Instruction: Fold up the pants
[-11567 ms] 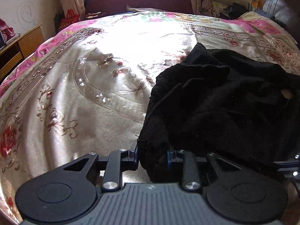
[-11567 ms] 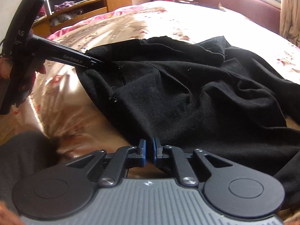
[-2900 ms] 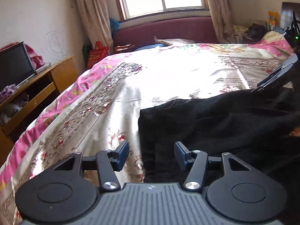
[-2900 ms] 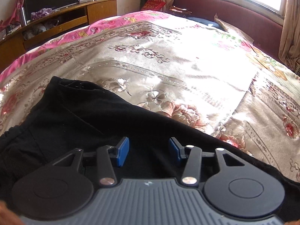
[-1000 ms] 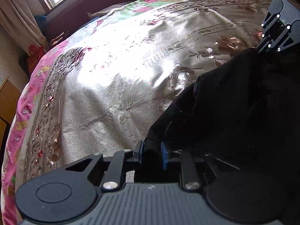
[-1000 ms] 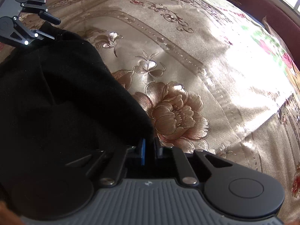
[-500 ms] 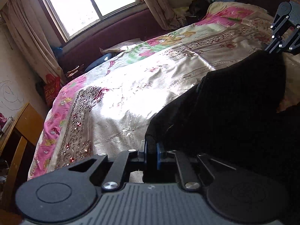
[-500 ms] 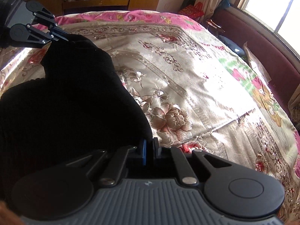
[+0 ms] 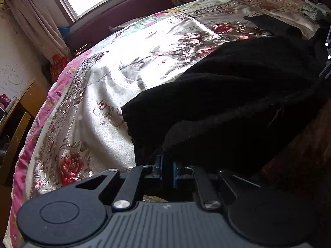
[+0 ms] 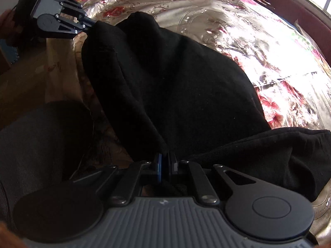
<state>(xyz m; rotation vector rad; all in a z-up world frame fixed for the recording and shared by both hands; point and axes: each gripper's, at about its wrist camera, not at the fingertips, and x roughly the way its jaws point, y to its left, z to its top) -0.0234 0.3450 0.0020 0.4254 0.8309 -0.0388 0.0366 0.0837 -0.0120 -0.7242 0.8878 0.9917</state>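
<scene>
Black pants (image 9: pixel 238 95) lie across the near part of a floral satin bedspread (image 9: pixel 107 111). In the left wrist view my left gripper (image 9: pixel 167 170) is shut on a corner of the black cloth, which rises in a fold from its blue pads. My right gripper (image 10: pixel 166 166) is likewise shut on another edge of the pants (image 10: pixel 175 86), with the fabric stretched away from it. The left gripper (image 10: pixel 91 25) also shows at the upper left of the right wrist view, pinching the far corner. The cloth hangs doubled over between the two grippers.
A window and a maroon headboard-like bench (image 9: pixel 128 18) stand beyond the bed. A wooden desk (image 9: pixel 18 119) is on the left. A person's dark trouser leg (image 10: pixel 39 136) is close by at the bed's near edge. Clutter (image 9: pixel 312 10) lies at the far right.
Both grippers have pulled their pants edges back toward the bed's near side, and the lifted cloth now drapes over the lower layer. Jaws stay closed on the fabric.
</scene>
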